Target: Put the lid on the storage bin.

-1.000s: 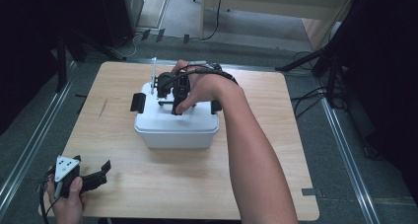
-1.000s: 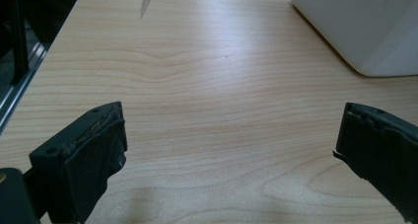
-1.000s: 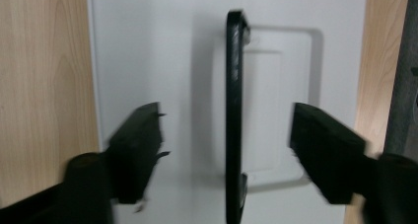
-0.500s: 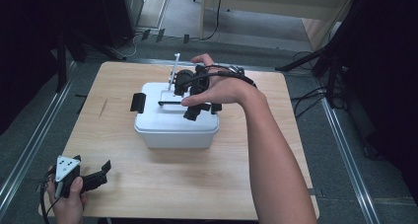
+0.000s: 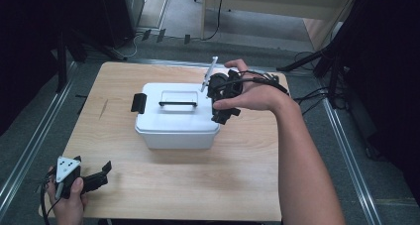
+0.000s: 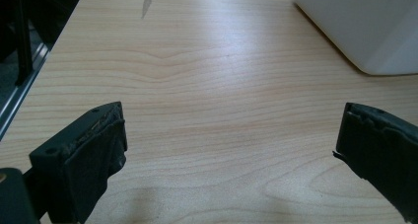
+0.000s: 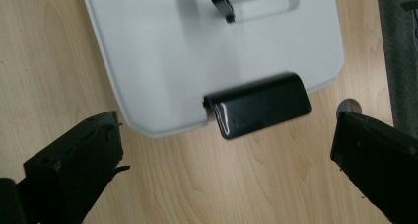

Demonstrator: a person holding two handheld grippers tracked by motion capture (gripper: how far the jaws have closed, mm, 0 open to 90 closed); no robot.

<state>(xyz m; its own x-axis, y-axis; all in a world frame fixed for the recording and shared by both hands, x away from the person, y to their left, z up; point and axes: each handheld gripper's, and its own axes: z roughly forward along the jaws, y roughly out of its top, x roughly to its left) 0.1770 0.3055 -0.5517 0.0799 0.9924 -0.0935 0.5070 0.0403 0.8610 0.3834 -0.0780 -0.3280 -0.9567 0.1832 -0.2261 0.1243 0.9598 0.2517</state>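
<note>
The right gripper [image 5: 221,117] is being held over the right end of the smooth white plastic box [image 5: 176,122], jaws just opened wide above its shiny black latch [image 7: 258,105]. The left gripper [image 5: 99,174], nearer than the box, is being kept wide open over the wooden table [image 5: 198,185].

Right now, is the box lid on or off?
On. The white lid sits flat on the box, handle lying down. Whether the black side latch is fastened, cannot tell.

I am holding my right gripper [image 5: 221,106] at the right end of a white lidded box [image 5: 174,121] on a wooden table [image 5: 163,180], jaws just spread apart. My left gripper [image 5: 96,175] is resting near the table's front left corner, well apart from the box.
</note>
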